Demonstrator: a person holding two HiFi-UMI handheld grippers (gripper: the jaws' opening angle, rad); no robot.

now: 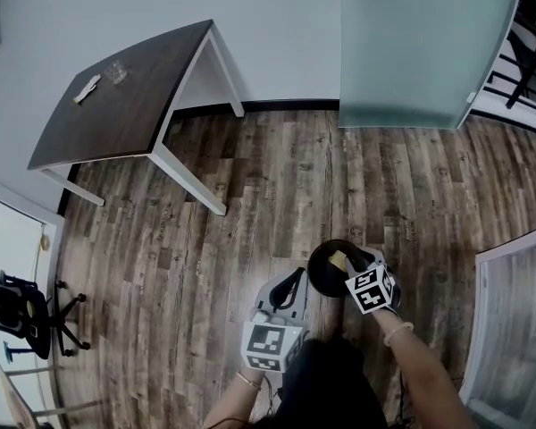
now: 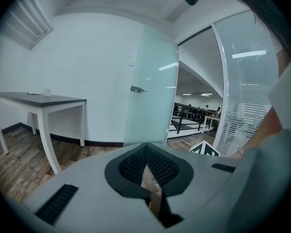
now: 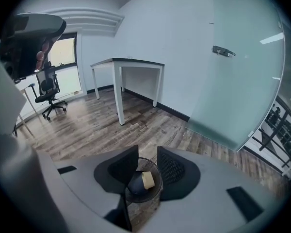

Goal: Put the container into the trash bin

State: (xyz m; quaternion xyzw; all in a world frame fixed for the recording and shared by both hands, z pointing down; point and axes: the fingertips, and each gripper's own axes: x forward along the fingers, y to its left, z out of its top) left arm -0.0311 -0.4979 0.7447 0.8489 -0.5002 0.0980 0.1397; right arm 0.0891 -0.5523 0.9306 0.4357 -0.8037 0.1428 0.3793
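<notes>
A round black trash bin [image 1: 324,273] stands on the wooden floor just in front of me. A small tan container [image 1: 339,259] lies inside it, free of any grip; the right gripper view shows the same container [image 3: 147,179] in the bin [image 3: 155,194] below the jaws. My right gripper [image 1: 355,262] hovers over the bin's right rim, and in its own view the right gripper [image 3: 146,152] is open with nothing between its jaws. My left gripper [image 1: 295,277] hangs left of the bin; in its own view the left gripper [image 2: 146,147] is shut and empty.
A dark-topped table [image 1: 125,96] with white legs stands at the far left by the wall, with a glass and a small white item on it. A frosted glass door [image 1: 420,43] is at the back right. An office chair [image 1: 22,315] stands at the left edge.
</notes>
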